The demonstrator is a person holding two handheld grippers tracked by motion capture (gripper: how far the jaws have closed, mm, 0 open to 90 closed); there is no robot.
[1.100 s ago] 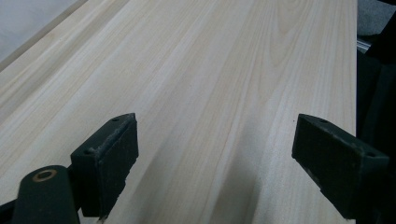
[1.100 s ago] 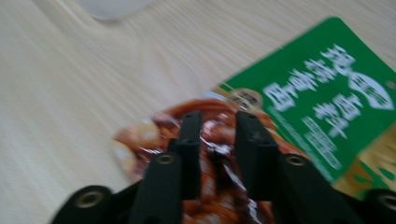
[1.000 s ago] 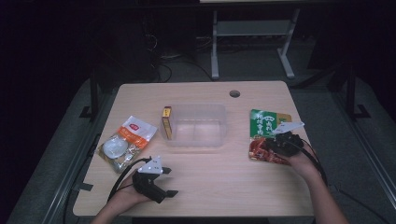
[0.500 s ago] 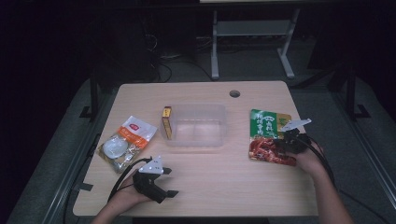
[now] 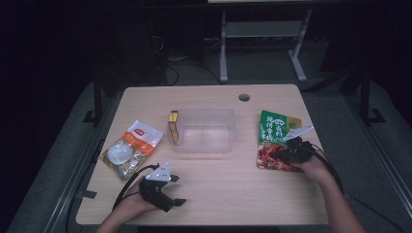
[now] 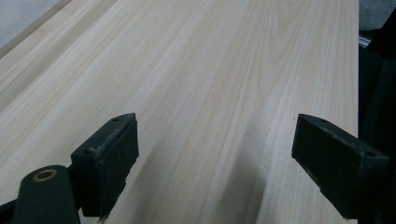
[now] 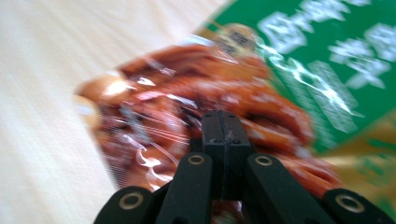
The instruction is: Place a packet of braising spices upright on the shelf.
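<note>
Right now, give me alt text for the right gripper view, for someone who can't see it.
The right gripper, its two black jaws pressed together, sits over the red lower part of a green and red snack packet lying on a pale wooden table. The picture is blurred, so whether the jaws pinch the packet cannot be told.

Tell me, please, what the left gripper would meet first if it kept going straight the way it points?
Probably nothing: the left gripper, open, looks along bare table, and the way seems free to the far edge.
</note>
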